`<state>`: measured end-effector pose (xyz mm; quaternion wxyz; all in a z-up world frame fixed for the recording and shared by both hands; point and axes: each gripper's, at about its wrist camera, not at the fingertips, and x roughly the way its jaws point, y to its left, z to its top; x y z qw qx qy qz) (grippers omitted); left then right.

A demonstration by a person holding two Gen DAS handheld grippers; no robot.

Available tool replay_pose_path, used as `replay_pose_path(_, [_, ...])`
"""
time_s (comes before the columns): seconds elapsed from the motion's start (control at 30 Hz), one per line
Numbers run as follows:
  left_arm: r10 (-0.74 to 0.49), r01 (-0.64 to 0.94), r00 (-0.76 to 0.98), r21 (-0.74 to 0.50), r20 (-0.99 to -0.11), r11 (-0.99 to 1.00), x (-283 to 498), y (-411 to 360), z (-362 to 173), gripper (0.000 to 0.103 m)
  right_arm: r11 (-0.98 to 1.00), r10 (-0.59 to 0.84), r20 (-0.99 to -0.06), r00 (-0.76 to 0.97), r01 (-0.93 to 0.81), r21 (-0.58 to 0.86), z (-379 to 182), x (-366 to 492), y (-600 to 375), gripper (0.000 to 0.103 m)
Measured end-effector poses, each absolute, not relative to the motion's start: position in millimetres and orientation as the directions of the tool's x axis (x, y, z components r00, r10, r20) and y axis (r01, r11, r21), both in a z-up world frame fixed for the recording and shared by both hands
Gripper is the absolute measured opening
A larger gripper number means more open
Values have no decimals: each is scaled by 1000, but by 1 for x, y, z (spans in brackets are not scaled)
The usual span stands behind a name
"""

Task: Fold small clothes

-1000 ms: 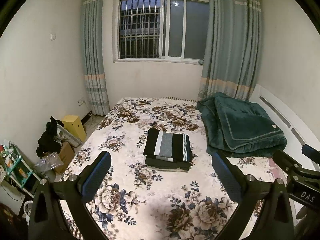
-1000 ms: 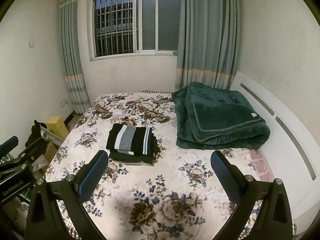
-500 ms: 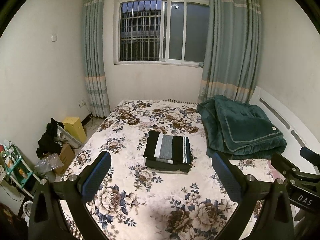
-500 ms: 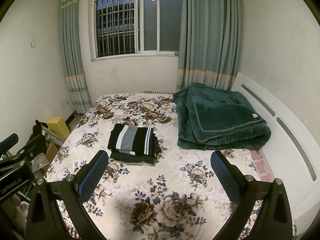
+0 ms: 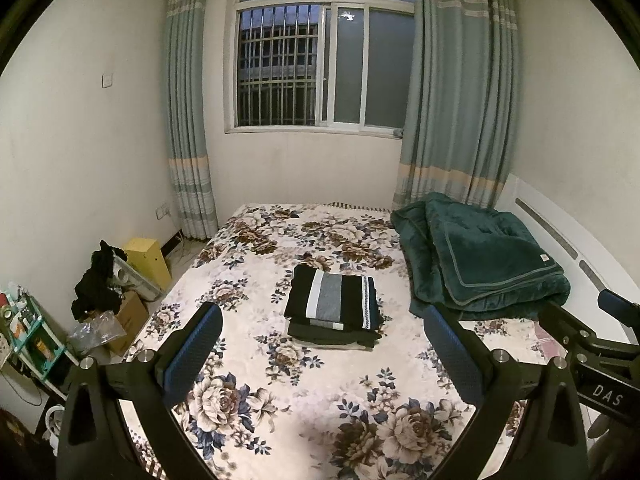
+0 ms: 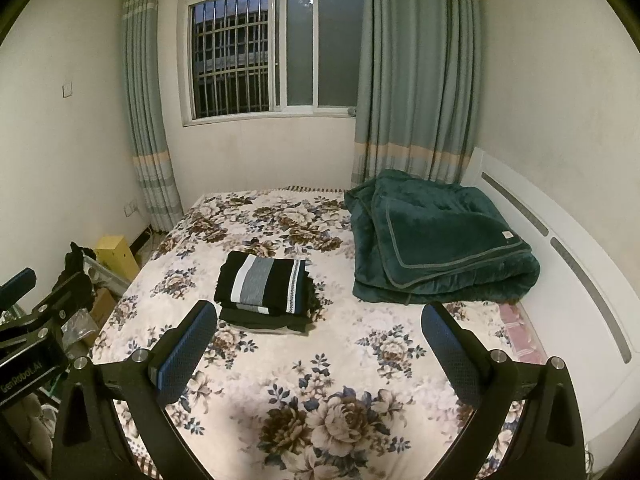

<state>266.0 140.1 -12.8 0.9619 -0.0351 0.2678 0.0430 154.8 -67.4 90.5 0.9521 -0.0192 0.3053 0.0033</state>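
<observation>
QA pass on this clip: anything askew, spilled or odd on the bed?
Nothing stands out. The black, white and grey striped folded clothes sit in a squared stack mid-bed on the floral bedspread; the dark green folded blanket lies beside it, apart. Both tools, left and right, hang open and empty.

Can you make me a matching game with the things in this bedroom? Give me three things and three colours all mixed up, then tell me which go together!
Things:
1. folded blanket
2. box on the floor
3. top garment of the folded clothes stack

Colours:
a. yellow
b. black with white and grey stripes
c. dark green

Pairs: 1-c, 2-a, 3-b
</observation>
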Motion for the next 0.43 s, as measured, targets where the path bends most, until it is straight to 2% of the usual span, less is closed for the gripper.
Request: replay_pose_path(0.43, [77, -110, 864, -36, -497, 993, 259, 137, -11, 103, 999, -11, -579, 815, -11, -35, 89, 154, -65, 103])
